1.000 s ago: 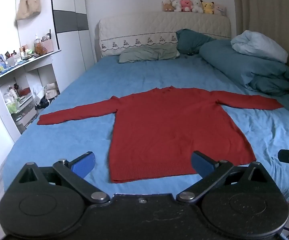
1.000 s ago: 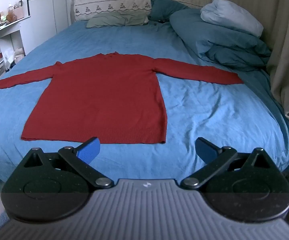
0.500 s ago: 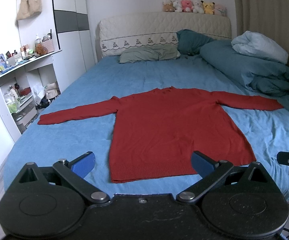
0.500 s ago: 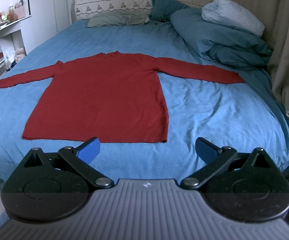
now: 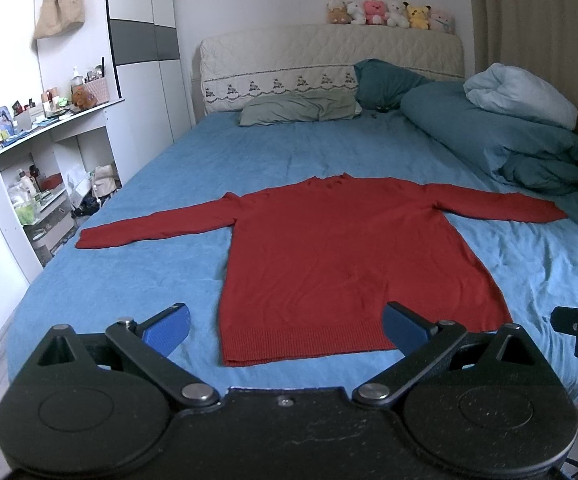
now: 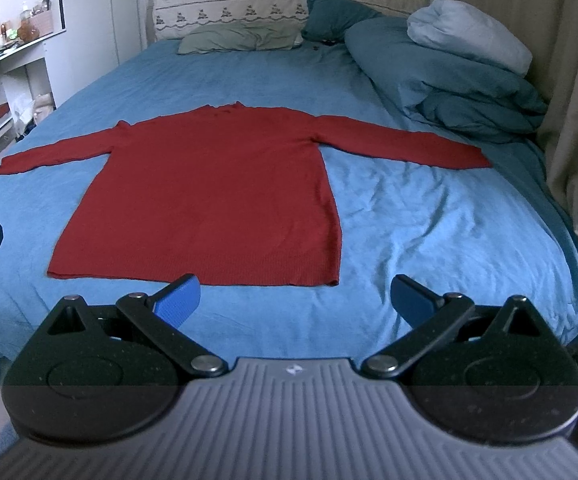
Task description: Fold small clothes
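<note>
Plush toys (image 5: pixel 389 12) line the headboard (image 5: pixel 329 52); handbag (image 5: pixel 60 8) hangs left.

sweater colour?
Solid red sweater, spread flat on the blue bed; clearest in left wrist view.

red sweater (image 5: pixel 341 256) flat on bed (image 5: pixel 169 264), left tool (image 5: pixel 285 326) spread

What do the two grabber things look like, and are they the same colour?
Nearly. Both the left gripper and the right gripper have blue fingers on black linkage bars with silver rivets and round black discs. The left one's middle body is plain scuffed black; the right one's is grey, ribbed, with a small white logo. No cables or sleeves show.
</note>
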